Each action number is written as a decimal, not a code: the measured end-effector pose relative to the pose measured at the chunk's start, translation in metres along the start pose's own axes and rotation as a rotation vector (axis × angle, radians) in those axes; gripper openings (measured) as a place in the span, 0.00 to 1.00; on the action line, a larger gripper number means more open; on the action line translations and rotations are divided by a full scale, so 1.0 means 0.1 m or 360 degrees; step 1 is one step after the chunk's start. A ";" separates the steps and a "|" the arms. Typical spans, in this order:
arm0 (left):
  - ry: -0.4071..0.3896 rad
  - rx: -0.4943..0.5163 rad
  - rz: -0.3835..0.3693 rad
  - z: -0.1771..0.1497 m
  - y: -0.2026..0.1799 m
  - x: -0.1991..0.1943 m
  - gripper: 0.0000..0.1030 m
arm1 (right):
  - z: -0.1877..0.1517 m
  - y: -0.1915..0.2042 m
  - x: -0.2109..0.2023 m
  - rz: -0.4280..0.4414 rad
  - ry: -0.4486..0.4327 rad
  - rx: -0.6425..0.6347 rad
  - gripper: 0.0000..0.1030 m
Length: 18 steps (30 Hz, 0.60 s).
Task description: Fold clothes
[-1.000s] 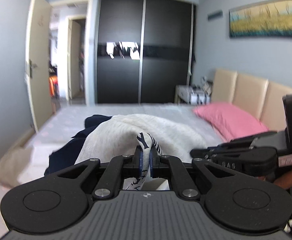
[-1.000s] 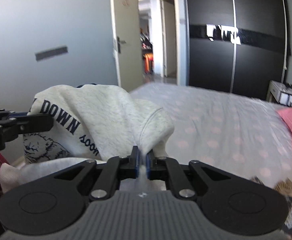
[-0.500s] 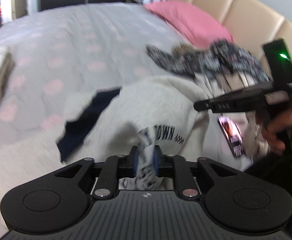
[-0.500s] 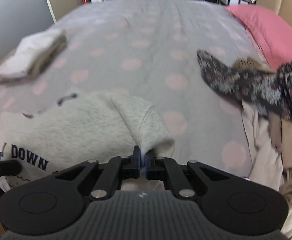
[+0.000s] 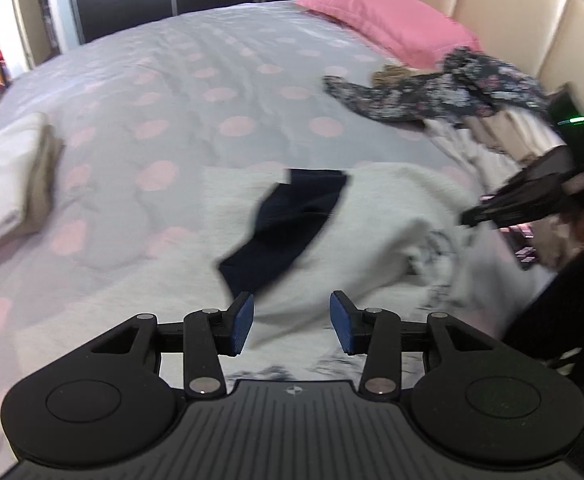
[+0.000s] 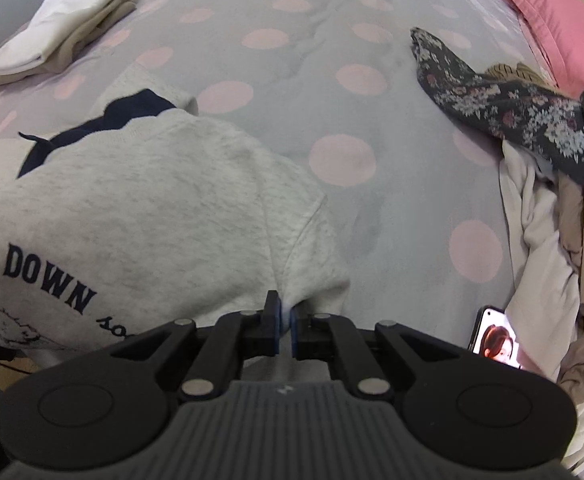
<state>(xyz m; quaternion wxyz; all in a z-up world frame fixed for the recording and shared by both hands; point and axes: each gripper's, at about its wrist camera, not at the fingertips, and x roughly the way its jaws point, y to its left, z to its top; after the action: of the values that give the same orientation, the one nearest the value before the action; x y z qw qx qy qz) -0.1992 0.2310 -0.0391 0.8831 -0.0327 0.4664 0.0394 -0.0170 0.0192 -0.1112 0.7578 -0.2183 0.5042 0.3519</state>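
On the polka-dot bed, a grey sweatshirt printed "DOWN" lies spread at the near edge, its navy hood lining showing. The left gripper hovers just above the fabric with jaws wide apart and nothing between them. The right gripper has its jaws closed on a pinch of the sweatshirt's edge. By my reading the garment is being laid out flat before the first fold. The next move likely calls for the left gripper to take a fresh hold on a sleeve or hem so both can draw the cloth smooth. No containers are in view. A folded pale stack sits well apart at far left, and a heap of unfolded clothes topped by a floral garment lies on the right, with a phone beside it.
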 end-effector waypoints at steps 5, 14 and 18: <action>-0.0011 -0.0035 0.0030 0.23 0.27 0.11 0.39 | 0.18 0.07 -0.22 0.0007 -0.0018 -0.0140 0.14; 0.0113 -0.0055 -0.0047 0.59 0.60 0.76 0.44 | 0.63 0.03 -0.34 0.0002 -0.0030 -0.0381 0.39; 0.0211 -0.0067 -0.0096 0.67 0.70 1.11 0.44 | 0.83 -0.01 -0.03 0.0100 0.0070 -0.0435 0.50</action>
<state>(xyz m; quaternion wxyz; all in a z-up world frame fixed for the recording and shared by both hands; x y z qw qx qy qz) -0.0892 0.3110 -0.0944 0.8502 -0.0678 0.5217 0.0203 0.0339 0.0739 -0.0757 0.6984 -0.3112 0.4747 0.4359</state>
